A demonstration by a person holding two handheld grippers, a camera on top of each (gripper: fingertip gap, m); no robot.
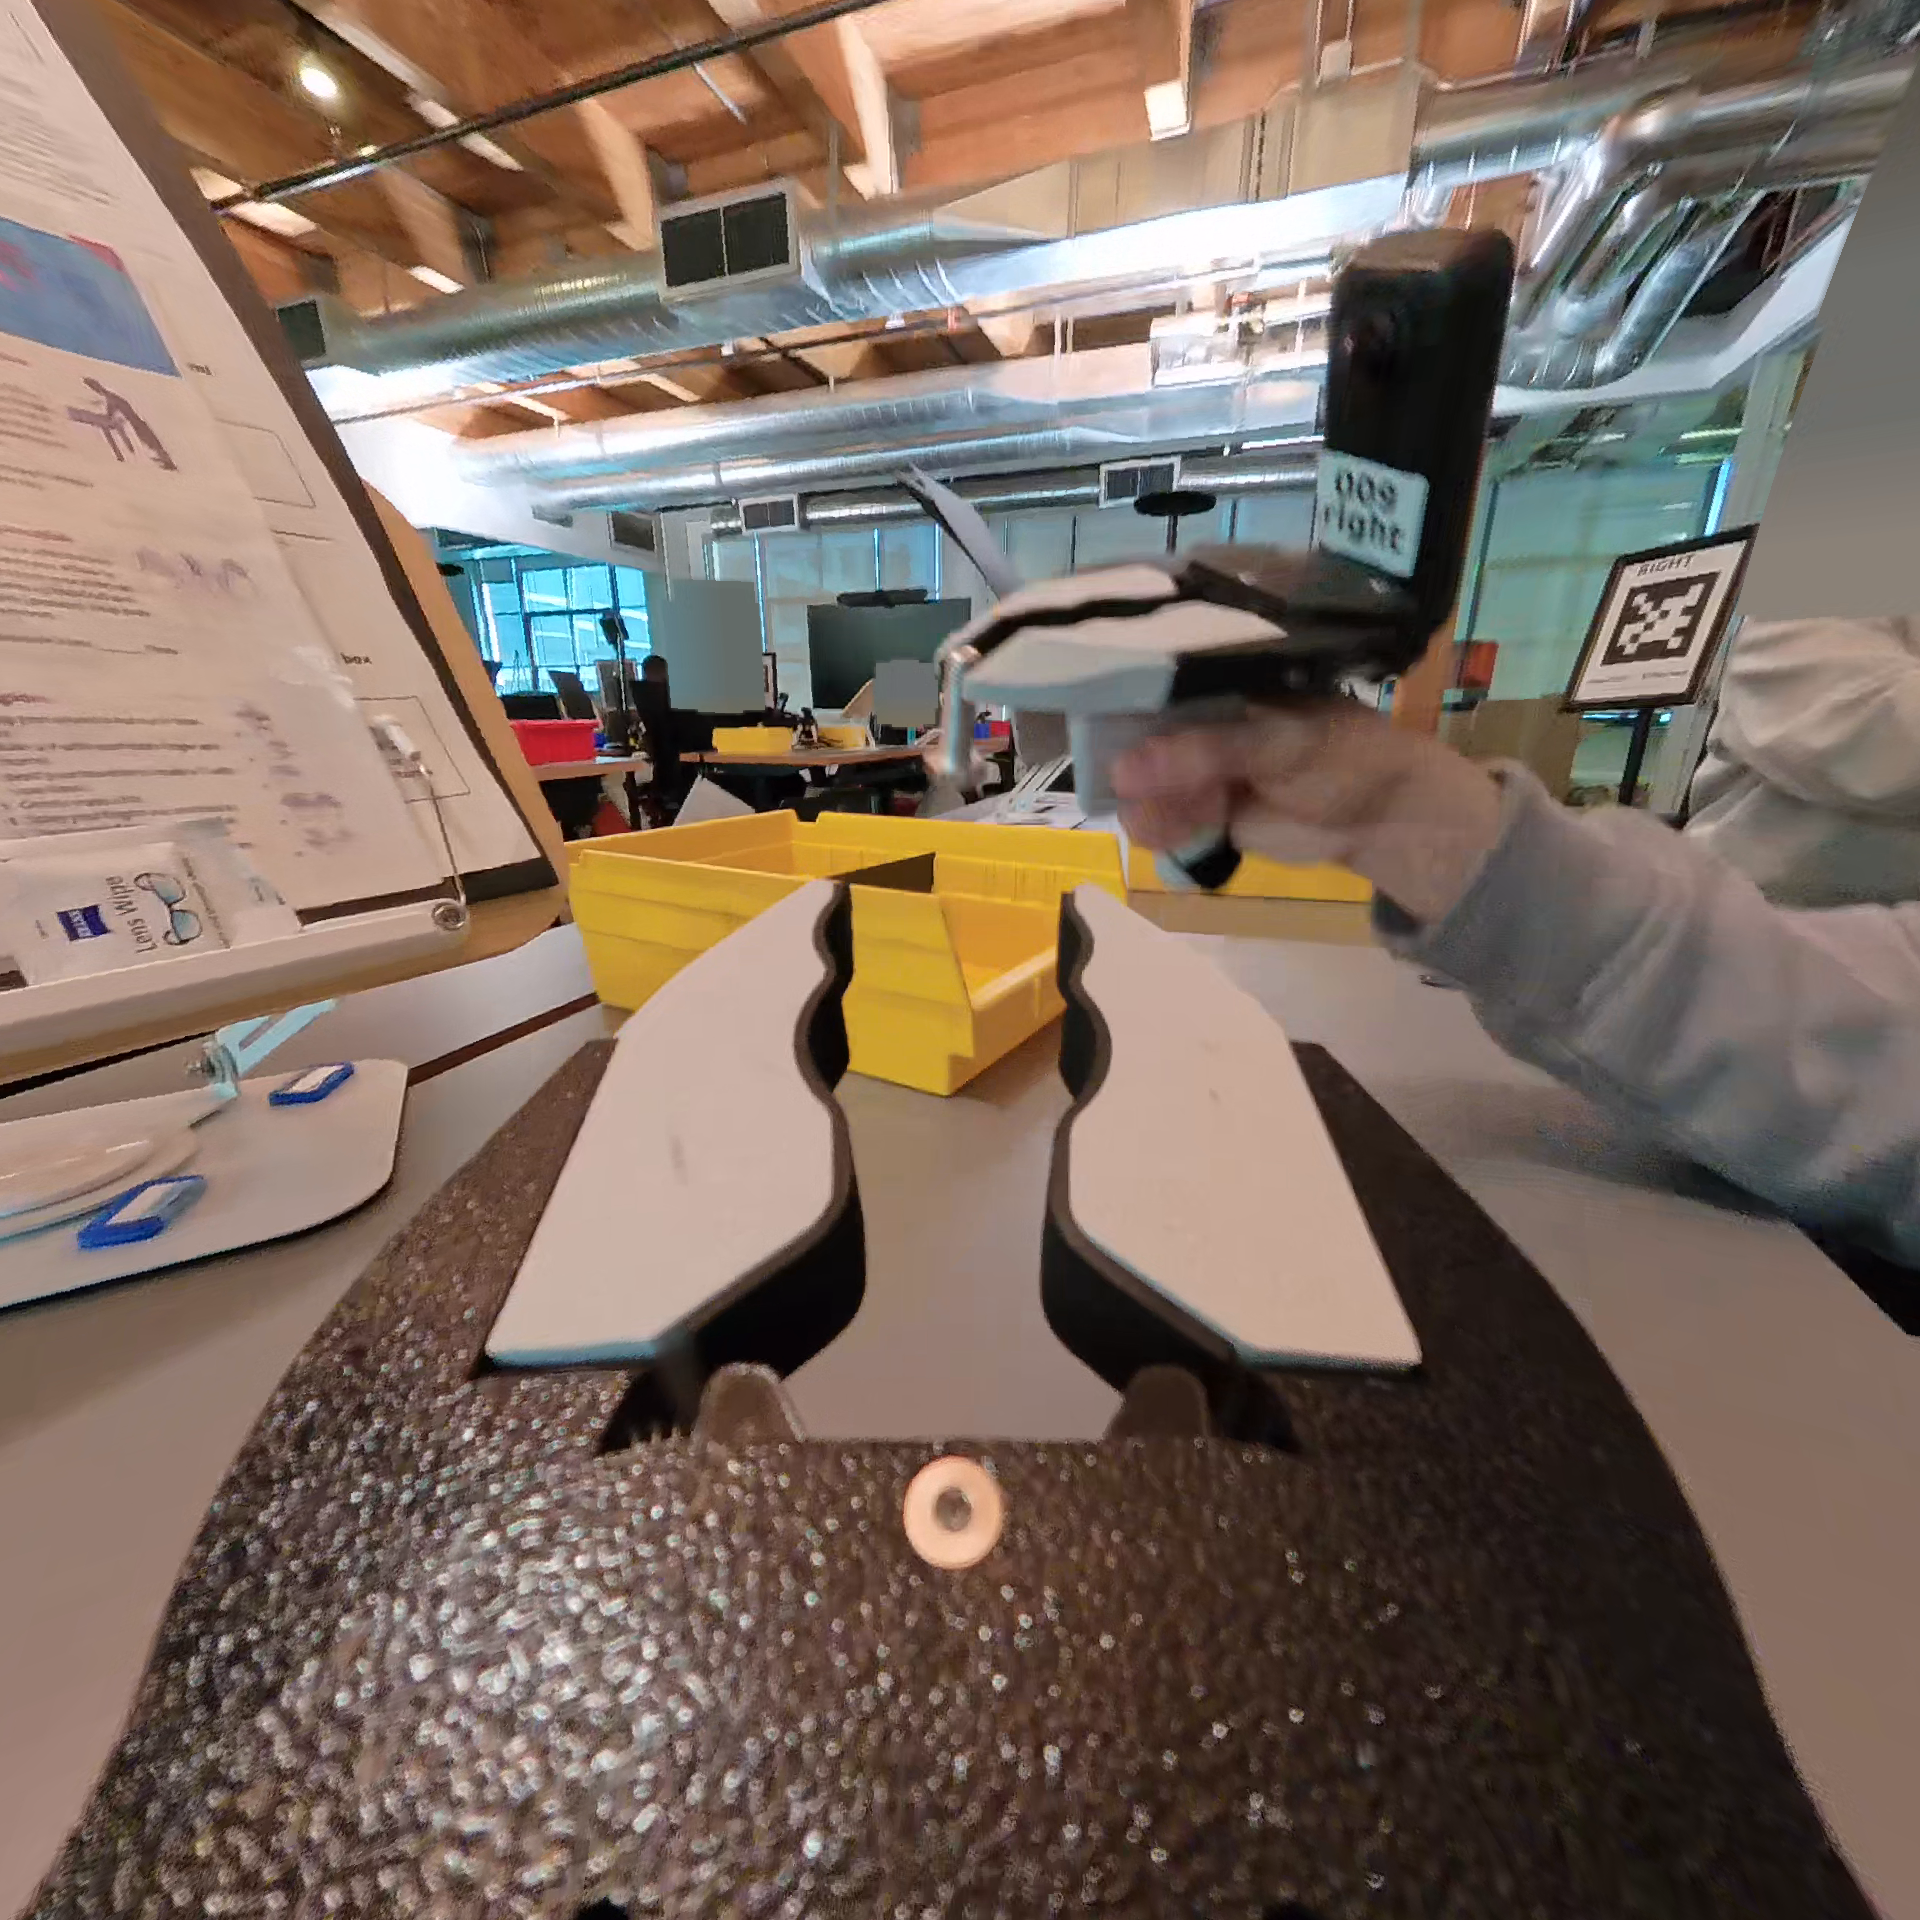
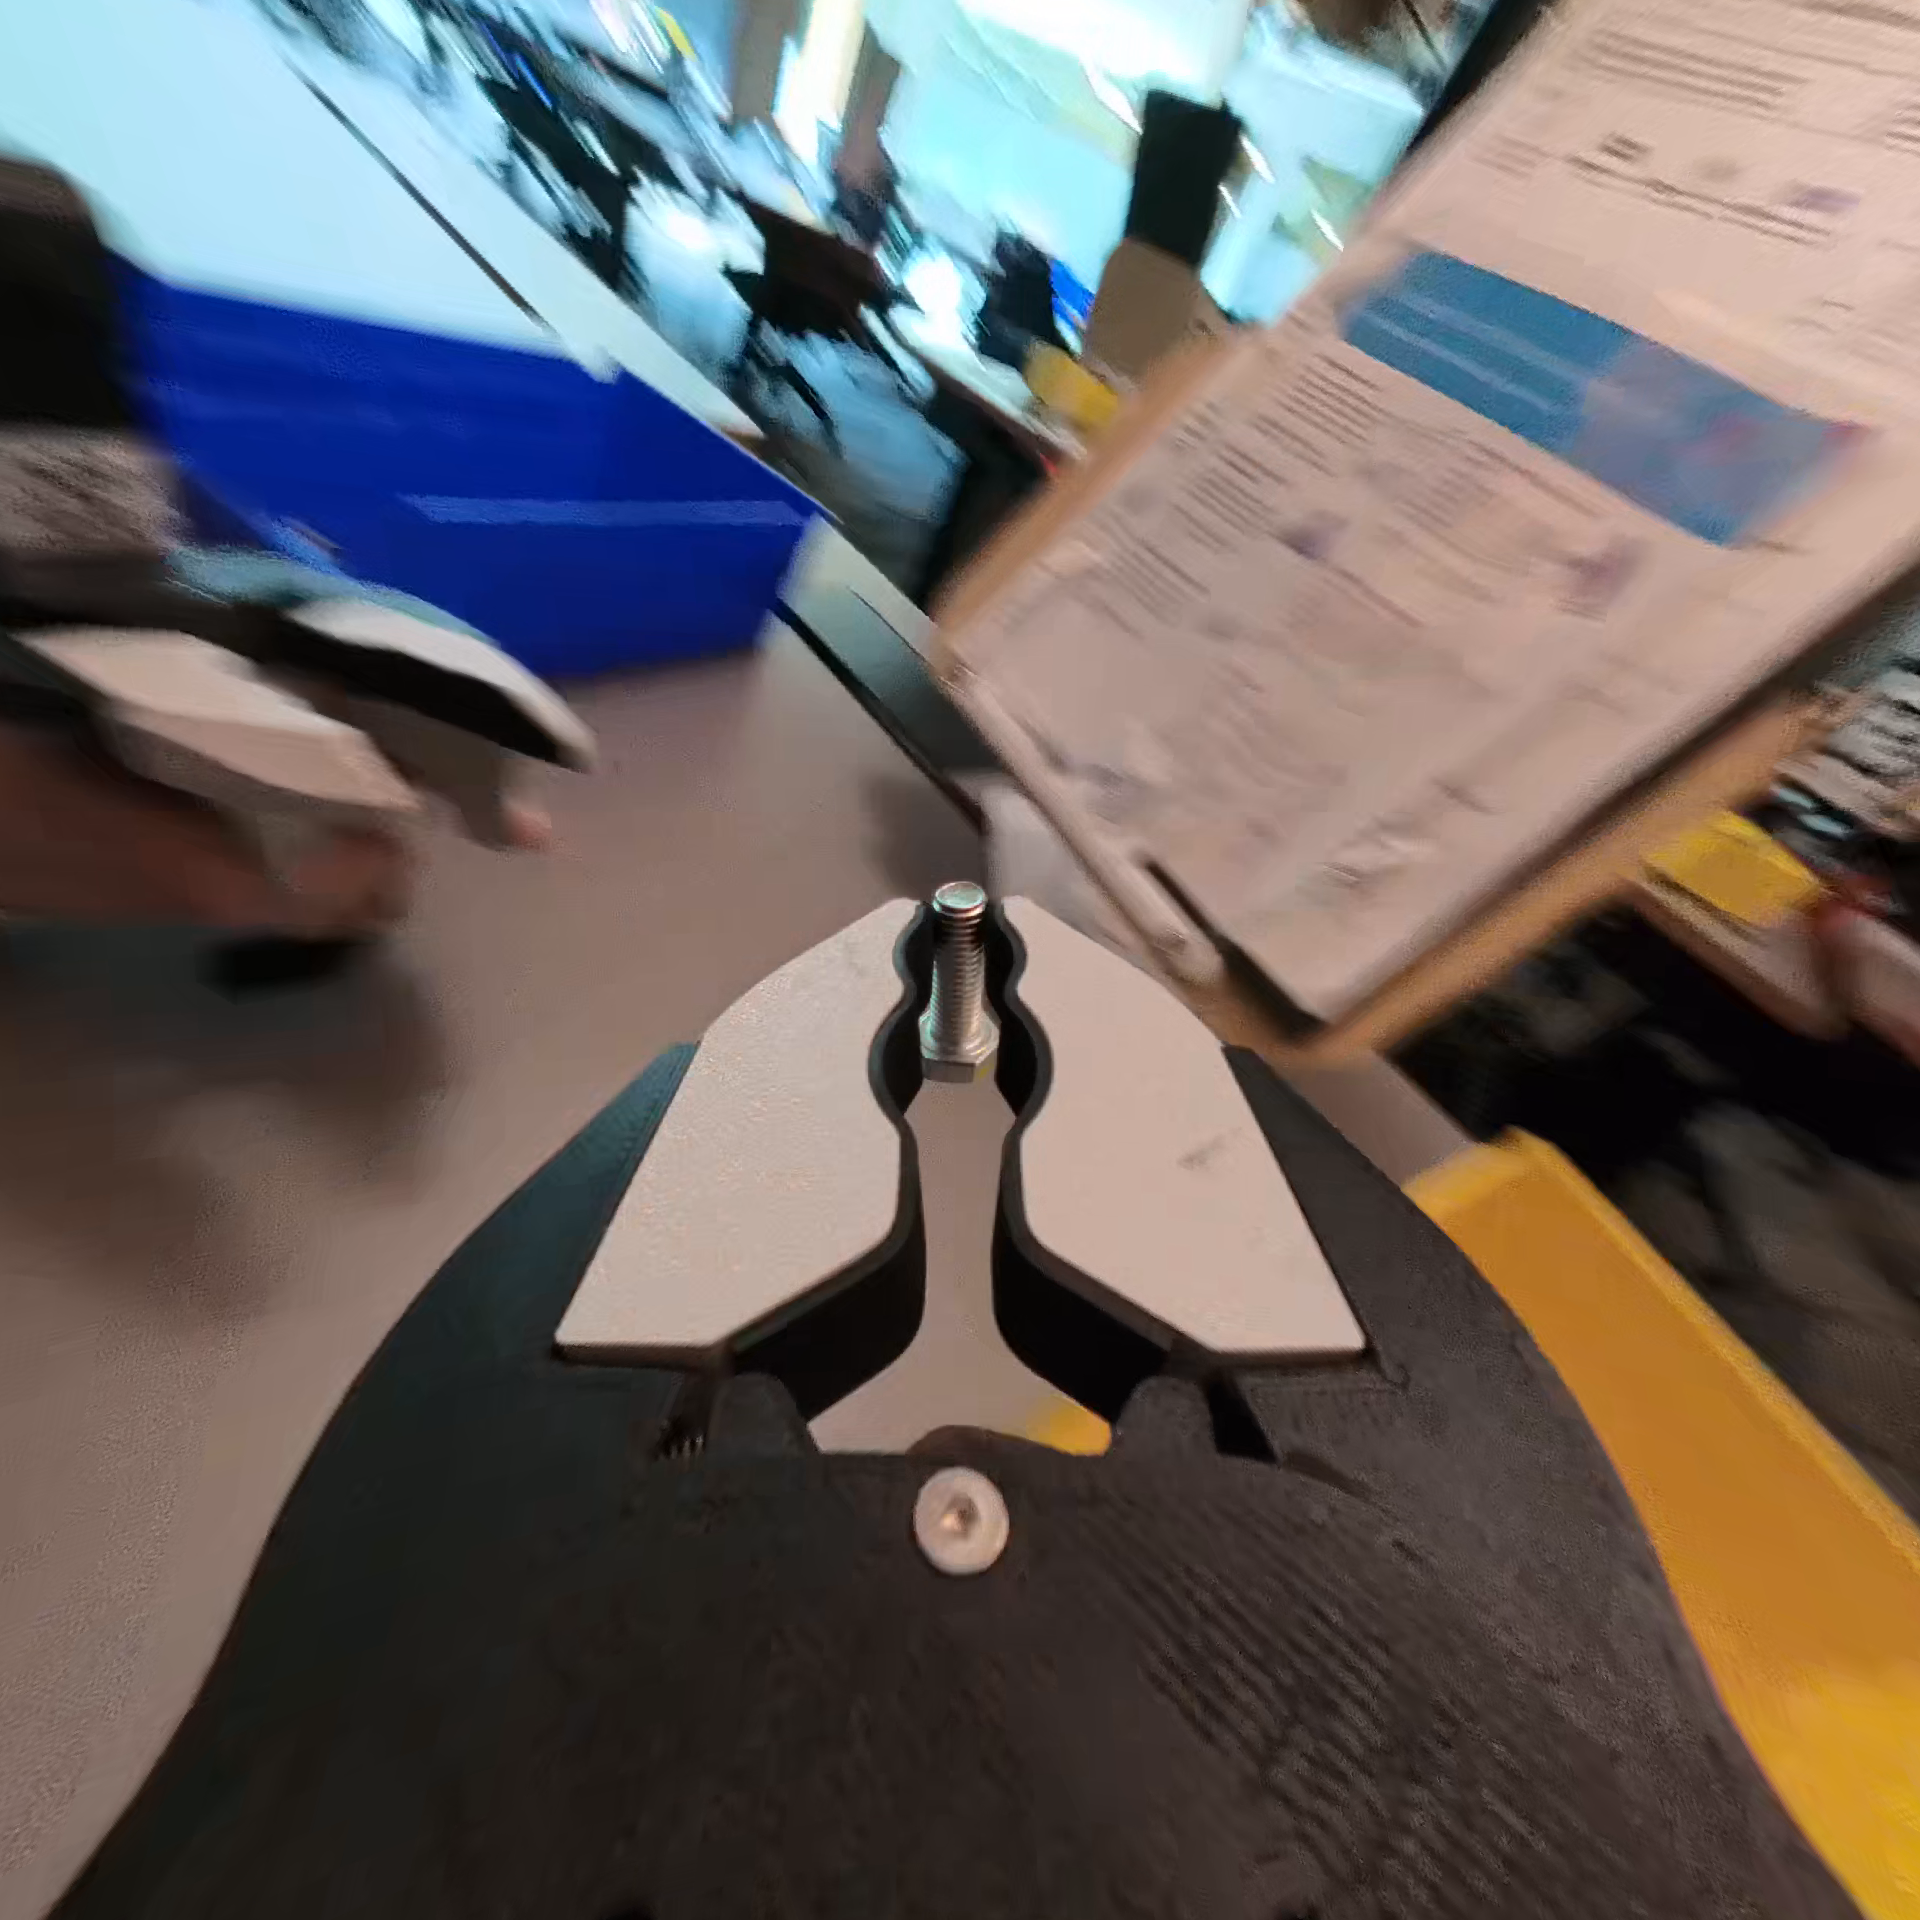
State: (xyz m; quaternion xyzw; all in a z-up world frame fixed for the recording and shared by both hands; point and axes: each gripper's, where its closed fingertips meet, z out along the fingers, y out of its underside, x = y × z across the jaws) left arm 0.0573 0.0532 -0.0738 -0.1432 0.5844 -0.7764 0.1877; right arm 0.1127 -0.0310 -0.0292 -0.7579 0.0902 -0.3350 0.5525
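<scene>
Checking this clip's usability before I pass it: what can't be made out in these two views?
- Yellow bin contents: left wrist view, hidden by its front wall and the open left gripper's fingers.
- Blue bin and background: right wrist view, motion-blurred.
- Paper sheets on the stand: blurred in the right wrist view, cut off by the left wrist view's edge.
- Bolt held in the right gripper: head's underside hidden.

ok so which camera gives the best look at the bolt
The right wrist view. The bolt sits sharp and close between the right gripper's fingers, its threads and hex head plain. The left wrist view shows it only from afar as a blurred metal rod hanging from that gripper's tips, above the yellow bin.
</scene>
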